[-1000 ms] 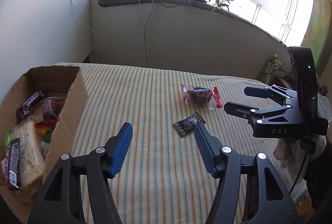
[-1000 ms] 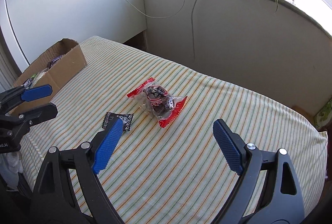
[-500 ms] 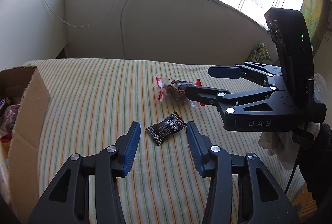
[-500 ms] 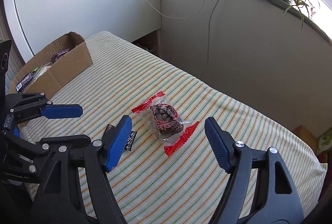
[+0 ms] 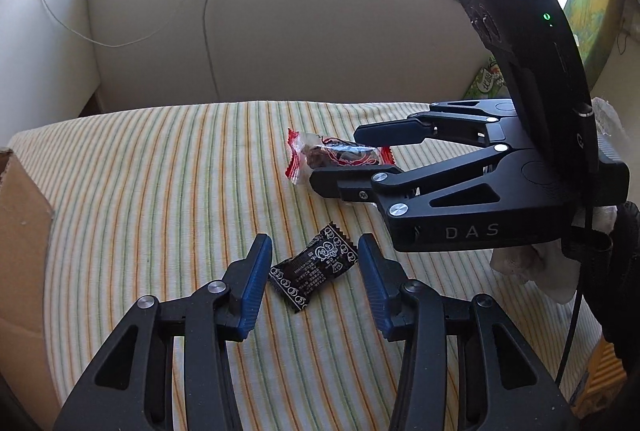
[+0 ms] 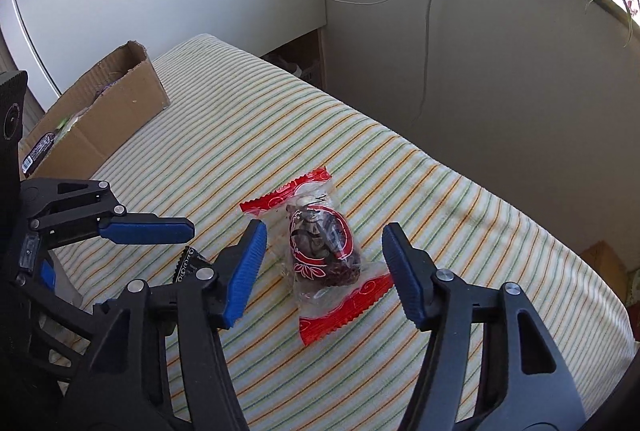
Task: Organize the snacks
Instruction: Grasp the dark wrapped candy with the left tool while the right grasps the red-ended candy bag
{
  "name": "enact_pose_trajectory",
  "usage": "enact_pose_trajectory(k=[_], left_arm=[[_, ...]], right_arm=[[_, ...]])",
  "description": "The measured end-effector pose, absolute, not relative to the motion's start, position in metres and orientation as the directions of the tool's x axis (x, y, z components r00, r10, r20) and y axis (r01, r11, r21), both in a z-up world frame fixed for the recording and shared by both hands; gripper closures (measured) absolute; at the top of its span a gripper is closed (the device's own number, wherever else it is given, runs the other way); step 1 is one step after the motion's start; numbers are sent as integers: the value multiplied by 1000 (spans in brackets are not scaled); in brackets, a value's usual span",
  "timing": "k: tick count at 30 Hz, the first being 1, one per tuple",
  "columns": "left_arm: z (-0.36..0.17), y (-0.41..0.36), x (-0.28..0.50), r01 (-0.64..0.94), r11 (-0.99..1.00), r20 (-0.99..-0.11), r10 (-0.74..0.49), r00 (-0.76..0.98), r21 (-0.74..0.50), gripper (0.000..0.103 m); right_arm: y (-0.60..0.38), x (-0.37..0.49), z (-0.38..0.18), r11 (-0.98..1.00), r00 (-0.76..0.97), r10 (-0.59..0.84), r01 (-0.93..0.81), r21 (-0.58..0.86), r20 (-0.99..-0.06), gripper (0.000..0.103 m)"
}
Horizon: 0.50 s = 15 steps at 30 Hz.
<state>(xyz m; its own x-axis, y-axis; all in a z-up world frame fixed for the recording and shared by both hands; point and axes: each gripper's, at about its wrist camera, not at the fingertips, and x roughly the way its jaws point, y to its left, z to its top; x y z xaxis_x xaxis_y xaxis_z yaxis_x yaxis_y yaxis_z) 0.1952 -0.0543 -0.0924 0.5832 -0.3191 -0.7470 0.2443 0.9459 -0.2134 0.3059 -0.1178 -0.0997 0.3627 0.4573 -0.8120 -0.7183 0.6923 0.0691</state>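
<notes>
left gripper: low over the striped cloth surface, angled forward and down; fingers part-open, holding nothing.
small black printed snack wrapper: flat on the cloth, between the left fingers; contact unclear.
right gripper: reaching in from the right, tilted down; fingers wide, nothing gripped.
clear red-ended snack packet with dark contents: lying between the right fingers, touching neither.
brown cardboard box: well left of both grippers, snacks inside.

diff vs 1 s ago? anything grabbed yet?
Both grippers advanced. Left gripper now straddles the black packet; right gripper straddles the red-ended packet. Both are open, nothing grabbed. The packets and cardboard box haven't moved on the striped cloth.
</notes>
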Motion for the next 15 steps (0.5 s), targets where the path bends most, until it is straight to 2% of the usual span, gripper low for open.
enact_pose_trajectory(k=[4, 6, 13, 15], left_arm=[[-97, -64, 195, 267, 945, -766, -312, 562, -188, 60], [-98, -70, 195, 273, 945, -770, -307, 559, -178, 66], [-102, -81, 197, 277, 952, -781, -271, 563, -131, 71], [-103, -86, 194, 274, 955, -782, -256, 568, -114, 77]], right_arm=[[-118, 307, -105, 690, 351, 447, -720, 68, -823, 43], [-117, 307, -107, 690, 347, 439, -722, 63, -829, 47], [-116, 311, -111, 698, 348, 430, -714, 62, -833, 48], [-115, 311, -111, 696, 347, 430, -715, 61, -833, 48]])
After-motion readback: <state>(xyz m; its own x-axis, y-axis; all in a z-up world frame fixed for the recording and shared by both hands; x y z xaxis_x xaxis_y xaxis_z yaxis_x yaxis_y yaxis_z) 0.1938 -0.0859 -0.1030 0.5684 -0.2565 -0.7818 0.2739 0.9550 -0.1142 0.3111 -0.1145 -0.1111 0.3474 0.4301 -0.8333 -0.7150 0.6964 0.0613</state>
